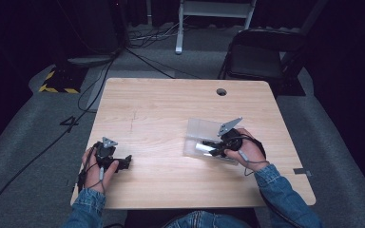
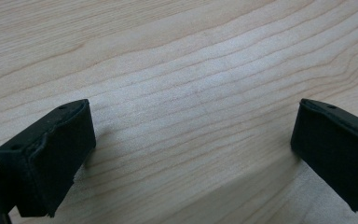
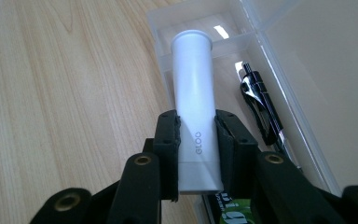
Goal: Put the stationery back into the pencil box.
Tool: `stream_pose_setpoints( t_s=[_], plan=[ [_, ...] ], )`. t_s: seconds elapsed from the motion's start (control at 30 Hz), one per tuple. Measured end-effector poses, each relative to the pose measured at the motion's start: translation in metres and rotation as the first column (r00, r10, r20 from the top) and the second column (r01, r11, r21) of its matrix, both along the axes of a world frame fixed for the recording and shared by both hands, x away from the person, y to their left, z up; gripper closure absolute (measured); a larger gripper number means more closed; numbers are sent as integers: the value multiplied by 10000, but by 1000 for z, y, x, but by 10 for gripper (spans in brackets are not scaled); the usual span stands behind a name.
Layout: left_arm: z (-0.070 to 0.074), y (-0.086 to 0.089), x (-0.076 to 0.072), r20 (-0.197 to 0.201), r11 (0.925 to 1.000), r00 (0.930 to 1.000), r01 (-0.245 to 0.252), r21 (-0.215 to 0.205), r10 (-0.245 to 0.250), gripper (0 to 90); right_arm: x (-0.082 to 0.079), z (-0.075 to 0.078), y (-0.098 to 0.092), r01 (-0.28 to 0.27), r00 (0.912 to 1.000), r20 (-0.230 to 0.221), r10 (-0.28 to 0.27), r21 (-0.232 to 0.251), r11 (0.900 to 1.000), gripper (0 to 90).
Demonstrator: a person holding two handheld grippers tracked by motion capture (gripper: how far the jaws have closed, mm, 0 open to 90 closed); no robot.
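One clear plastic case [image 3: 279, 70] lies open on the wooden table [image 1: 161, 114], holding one black pen [image 3: 261, 107]. One white glue stick [image 3: 195, 102] sits over the case, pinched between the pads of the right gripper [image 3: 196, 149], its far end pointing along the case's wall. The left gripper [image 2: 191, 154], well left of the case, rests with jaws spread over bare wood. Beyond the case: grey carpet, cables, one dark chair [image 1: 261, 54].
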State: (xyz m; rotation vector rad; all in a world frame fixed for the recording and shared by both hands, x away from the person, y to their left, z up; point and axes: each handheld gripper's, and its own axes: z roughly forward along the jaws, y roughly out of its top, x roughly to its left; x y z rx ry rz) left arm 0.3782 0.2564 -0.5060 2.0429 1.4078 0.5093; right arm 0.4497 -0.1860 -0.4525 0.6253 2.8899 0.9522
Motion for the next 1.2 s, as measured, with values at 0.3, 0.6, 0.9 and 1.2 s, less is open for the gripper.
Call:
stream_pose_setpoints(
  t_s=[0.3,0.6,0.9,1.2],
  plan=[
    [0,0,-1,-33,10000,10000,-6,-6,6,0,3,-4,1,50,9998,-211,-50,-1,10000,714],
    [0,0,-1,-29,10000,10000,-2,-18,2,0,7,-9,1,168,9993,-349,-165,79,9998,714],
    [0,0,-1,-29,10000,10000,0,-27,0,0,10,-11,0,229,9996,-154,-225,246,9994,713],
    [0,0,-1,-26,10000,10000,4,-25,-4,0,13,-13,-1,294,9985,447,-306,275,9992,636]
  ],
)
